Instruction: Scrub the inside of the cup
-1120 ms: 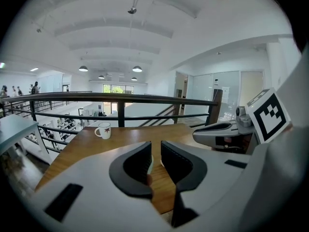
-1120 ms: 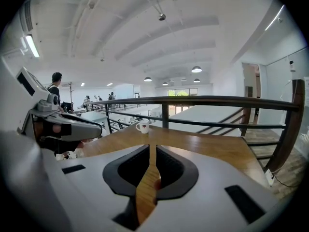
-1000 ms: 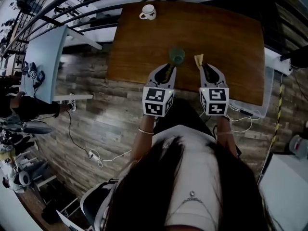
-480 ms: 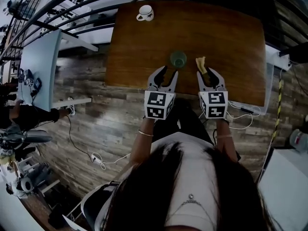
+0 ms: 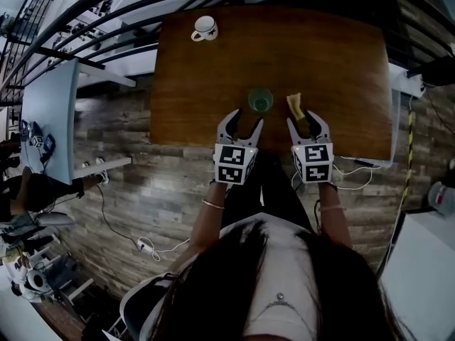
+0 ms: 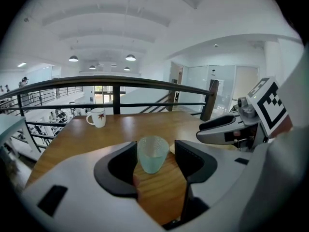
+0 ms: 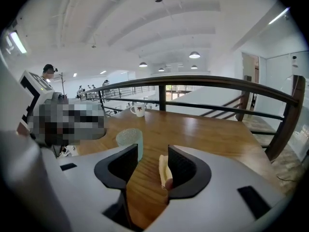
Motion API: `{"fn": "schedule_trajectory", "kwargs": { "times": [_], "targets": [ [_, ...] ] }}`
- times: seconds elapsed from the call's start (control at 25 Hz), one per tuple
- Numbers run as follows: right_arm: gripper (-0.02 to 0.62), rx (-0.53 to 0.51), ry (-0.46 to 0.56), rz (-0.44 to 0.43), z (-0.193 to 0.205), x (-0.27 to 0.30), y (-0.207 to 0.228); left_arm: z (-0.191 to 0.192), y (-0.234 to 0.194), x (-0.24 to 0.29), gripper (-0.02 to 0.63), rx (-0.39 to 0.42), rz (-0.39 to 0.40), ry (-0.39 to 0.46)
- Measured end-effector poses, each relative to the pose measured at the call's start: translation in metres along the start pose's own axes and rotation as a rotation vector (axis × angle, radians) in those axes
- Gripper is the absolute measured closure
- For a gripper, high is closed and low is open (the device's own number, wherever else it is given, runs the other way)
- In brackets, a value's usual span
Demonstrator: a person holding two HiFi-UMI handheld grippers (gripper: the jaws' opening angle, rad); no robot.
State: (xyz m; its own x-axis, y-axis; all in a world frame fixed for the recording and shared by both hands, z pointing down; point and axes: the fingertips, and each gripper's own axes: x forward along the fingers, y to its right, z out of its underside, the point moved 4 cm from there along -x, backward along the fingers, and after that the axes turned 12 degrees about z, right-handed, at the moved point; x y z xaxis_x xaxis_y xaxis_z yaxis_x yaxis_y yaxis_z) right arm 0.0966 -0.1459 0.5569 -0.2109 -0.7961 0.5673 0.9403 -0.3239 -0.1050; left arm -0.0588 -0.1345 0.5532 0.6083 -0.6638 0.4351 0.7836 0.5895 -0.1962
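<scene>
Left tool [image 5: 242,121], jaws just opening wide, frames the upright frosted pale-green cup [image 5: 260,100] untouched, near the front edge of the brown wooden surface [image 5: 334,62]. The right tool [image 5: 306,123], likewise opening, has the yellow sponge strip [image 5: 294,106] loose between its jaws, probably letting both rest.

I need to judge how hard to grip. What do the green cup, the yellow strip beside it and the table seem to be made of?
Cup: translucent pale green with a dimpled, frosted wall; plastic or frosted glass, cannot tell which.
Yellow strip: matte and soft-looking; probably sponge or cloth.
Table: brown wood grain with a soft sheen; varnished wood or veneer.
</scene>
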Motion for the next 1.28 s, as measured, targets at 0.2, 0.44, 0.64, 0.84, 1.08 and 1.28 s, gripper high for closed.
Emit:
{"fn": "schedule_trajectory", "kwargs": {
  "times": [0.2,0.44,0.64,0.84,1.08,1.28],
  "targets": [
    [0.388,-0.002,-0.034,0.000,0.011,0.017,0.000,0.013,-0.012,0.014,0.353,-0.005,0.013,-0.031],
    [0.376,-0.003,-0.065,0.003,0.023,0.033,0.003,0.028,-0.019,0.032,0.330,-0.001,0.033,-0.061],
    [0.370,-0.017,-0.087,-0.004,0.032,0.046,0.006,0.037,-0.023,0.045,0.315,-0.017,0.037,-0.083],
    [0.360,-0.023,-0.107,-0.013,0.040,0.056,0.008,0.044,-0.025,0.056,0.304,-0.022,0.044,-0.097],
    [0.350,-0.023,-0.133,-0.030,0.056,0.067,0.013,0.056,-0.021,0.074,0.287,-0.022,0.049,-0.108],
    [0.344,-0.030,-0.151,-0.040,0.064,0.075,0.014,0.063,-0.021,0.086,0.269,-0.021,0.041,-0.115]
  ]
}}
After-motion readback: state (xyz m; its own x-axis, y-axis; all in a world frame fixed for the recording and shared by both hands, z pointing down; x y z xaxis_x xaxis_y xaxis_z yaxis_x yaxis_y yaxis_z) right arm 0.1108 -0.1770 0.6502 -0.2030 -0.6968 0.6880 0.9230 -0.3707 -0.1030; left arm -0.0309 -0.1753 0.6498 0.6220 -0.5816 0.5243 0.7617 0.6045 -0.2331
